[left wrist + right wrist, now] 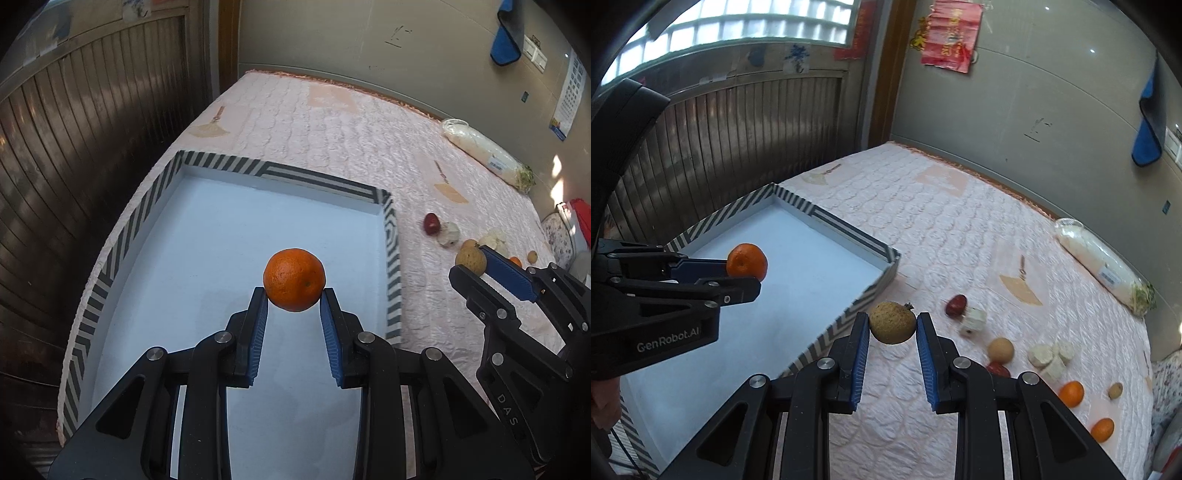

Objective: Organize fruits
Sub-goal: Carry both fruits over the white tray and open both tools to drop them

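My left gripper [294,292] is shut on an orange [294,279], held in the air above the pale blue floor of the striped-rim tray [393,266]. The same orange [747,260] and left gripper [748,275] show at the left of the right wrist view. My right gripper [892,317] is shut on a rough yellow-brown fruit [892,322], held above the pink quilt just right of the tray's rim [864,295]. In the left wrist view that fruit [470,259] sits at the tip of the right gripper [469,267].
Loose on the quilt to the right lie a dark red fruit [956,305], white cut pieces [1051,356], a tan round fruit [1000,349] and two oranges [1071,393] [1102,429]. A wrapped white vegetable [1104,264] lies by the wall. A dark slatted panel runs behind the tray.
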{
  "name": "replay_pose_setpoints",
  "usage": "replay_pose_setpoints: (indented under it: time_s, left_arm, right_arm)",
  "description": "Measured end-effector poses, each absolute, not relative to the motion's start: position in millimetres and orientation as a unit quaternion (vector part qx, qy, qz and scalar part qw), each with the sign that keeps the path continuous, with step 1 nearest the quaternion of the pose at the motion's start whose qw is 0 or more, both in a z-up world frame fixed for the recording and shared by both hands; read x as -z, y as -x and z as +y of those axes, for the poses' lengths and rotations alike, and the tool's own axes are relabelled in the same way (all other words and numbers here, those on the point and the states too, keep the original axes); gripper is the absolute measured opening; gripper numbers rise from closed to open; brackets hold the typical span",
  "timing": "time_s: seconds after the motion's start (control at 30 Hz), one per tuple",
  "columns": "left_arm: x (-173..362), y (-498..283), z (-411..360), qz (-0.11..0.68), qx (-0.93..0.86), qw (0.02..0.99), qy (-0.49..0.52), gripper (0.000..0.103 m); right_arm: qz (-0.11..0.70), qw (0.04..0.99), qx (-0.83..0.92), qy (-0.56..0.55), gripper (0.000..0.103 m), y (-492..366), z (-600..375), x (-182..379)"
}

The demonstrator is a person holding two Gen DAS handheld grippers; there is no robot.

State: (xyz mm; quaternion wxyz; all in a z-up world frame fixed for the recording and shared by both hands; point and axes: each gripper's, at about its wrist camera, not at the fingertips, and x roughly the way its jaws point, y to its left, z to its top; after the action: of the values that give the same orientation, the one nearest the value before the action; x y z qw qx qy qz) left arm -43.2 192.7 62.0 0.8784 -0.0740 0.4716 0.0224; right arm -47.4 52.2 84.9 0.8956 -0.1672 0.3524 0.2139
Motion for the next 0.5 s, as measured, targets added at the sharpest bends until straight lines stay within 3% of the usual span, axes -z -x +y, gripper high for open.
replay_pose_setpoints:
  time_s: [0.5]
  left_arm:
    - [-45,41,231,0.48,-0.074,0.871,0.075,0.029]
  right_arm:
    - [0.365,0.874,-0.254,0.197,0.025,33,106,-67]
